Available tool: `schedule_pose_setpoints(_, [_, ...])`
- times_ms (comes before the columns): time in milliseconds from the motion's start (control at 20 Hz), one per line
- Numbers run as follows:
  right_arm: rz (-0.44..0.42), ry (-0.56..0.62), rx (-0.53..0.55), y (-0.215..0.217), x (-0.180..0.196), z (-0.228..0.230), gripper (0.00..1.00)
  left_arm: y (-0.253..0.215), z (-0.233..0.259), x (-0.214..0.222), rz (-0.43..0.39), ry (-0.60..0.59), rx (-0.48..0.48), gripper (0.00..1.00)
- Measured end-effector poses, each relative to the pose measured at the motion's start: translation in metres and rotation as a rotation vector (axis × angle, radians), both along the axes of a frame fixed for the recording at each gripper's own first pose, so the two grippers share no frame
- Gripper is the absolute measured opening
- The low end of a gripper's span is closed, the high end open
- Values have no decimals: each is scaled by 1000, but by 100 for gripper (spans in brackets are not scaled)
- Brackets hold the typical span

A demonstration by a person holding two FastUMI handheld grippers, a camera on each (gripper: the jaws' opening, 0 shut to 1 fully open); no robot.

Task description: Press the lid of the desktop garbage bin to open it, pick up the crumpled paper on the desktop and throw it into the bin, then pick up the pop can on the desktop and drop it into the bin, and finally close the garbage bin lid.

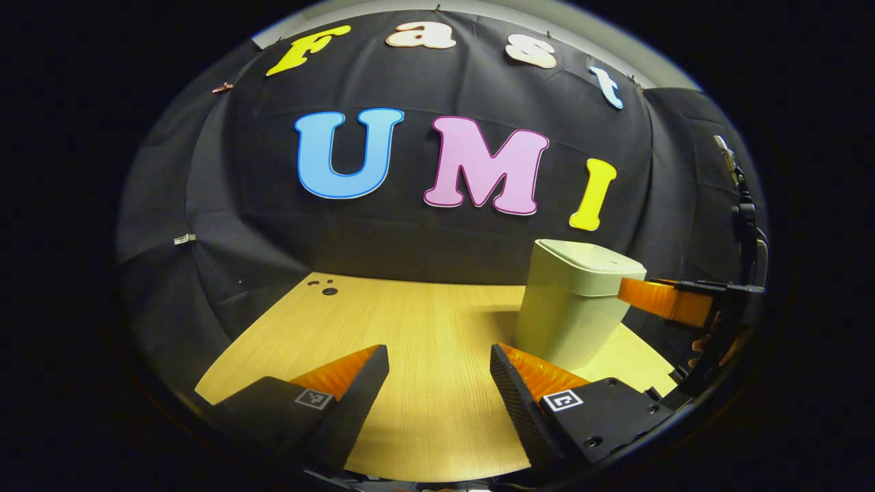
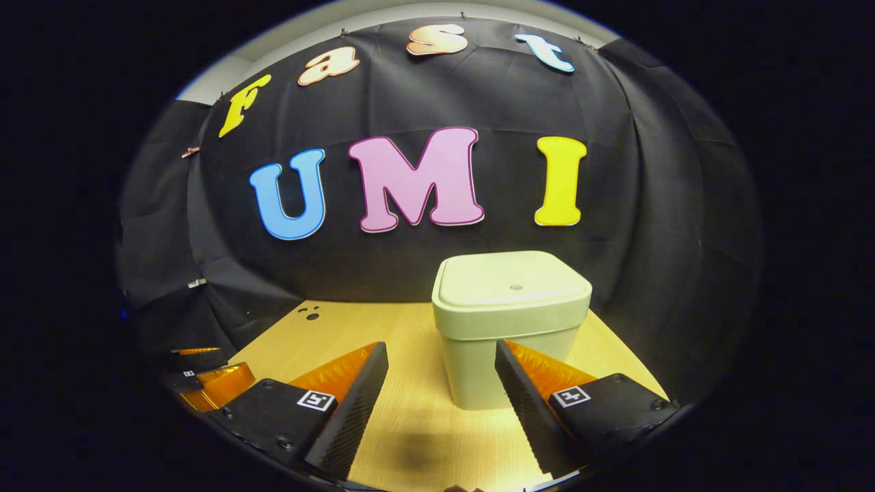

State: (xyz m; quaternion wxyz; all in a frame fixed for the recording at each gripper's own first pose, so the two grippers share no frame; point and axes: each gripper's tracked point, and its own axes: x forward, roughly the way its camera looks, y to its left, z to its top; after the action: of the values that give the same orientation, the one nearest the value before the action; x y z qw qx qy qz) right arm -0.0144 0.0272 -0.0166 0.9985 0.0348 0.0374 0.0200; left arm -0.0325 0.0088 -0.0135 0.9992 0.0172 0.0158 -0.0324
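The garbage bin (image 2: 509, 321) was seen upright on the desktop (image 2: 403, 424), its lid (image 2: 511, 281) down, just ahead of the right gripper (image 2: 441, 396), whose jaws were spread apart. The left gripper (image 1: 437, 403) was likewise held open, over bare wood. The bin was judged light, rigid and liable to slide; a press on the lid's flat centre was advised.

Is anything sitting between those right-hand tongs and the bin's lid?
Nothing visible. In the right gripper view the right tongs stand open with bare table ahead, and the bin stands just beyond, its lid shut and uncovered.
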Motion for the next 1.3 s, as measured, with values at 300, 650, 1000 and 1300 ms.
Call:
schedule_pose_setpoints(300, [41,33,-18,14,-6,-19,99,-4,-11,-1,0,29,2,96])
schedule_pose_setpoints(650, [91,76,-47,32,-8,-39,99,-2,-20,4,6,53,-17,96])
schedule_pose_setpoints(1000, [104,101,-55,36,0,-47,99,8,-26,8,18,72,-24,96])
schedule_pose_setpoints(1300, [121,138,-54,49,0,-59,99,12,-31,13,4,98,-49,95])
